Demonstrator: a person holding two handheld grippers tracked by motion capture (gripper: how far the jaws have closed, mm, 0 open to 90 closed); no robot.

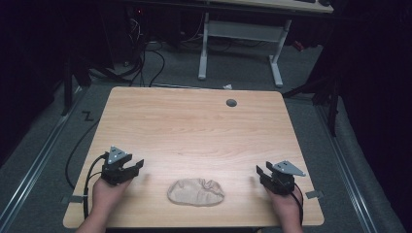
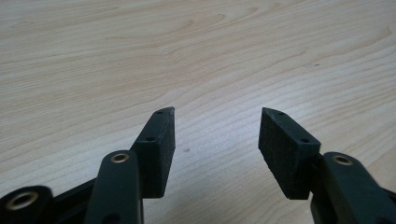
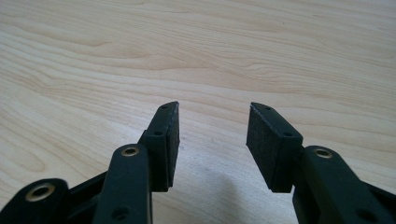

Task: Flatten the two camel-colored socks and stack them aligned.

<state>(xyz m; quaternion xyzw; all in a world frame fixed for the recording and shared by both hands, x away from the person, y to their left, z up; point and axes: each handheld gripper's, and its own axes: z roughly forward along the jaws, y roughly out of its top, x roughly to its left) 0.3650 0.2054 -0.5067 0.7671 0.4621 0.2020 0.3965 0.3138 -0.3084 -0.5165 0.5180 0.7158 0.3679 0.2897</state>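
In the left gripper view, the left gripper [image 2: 217, 133] has its jaws apart, nothing between them, with bare wood grain of the table [image 2: 196, 56] showing through the gap and filling the upper frame. In the right gripper view, the right gripper [image 3: 214, 128] likewise has its jaws apart and empty over the same light wood.

In the high view, the left gripper [image 1: 130, 167] sits at the lower left of the frame, held by the left hand [image 1: 108, 193], its jaws pointing toward the upper right. A grey plate [image 1: 116, 155] rides on top and a black cable [image 1: 90, 179] loops off its left side toward the table's near edge. The right gripper [image 1: 265, 173] sits at the lower right, held by the right hand [image 1: 284, 204], its jaws pointing toward the upper left.

Between the two grippers, near the bottom centre of the frame and close to the table's near edge, lies a crumpled beige cloth [image 1: 196, 192], flat on the wood and apart from both grippers.

A small round hole [image 1: 231, 103] marks the table toward the upper right. Beyond the table, at the top of the frame, stand the white legs of a desk [image 1: 240, 43] on grey floor, with dark cables to its left.
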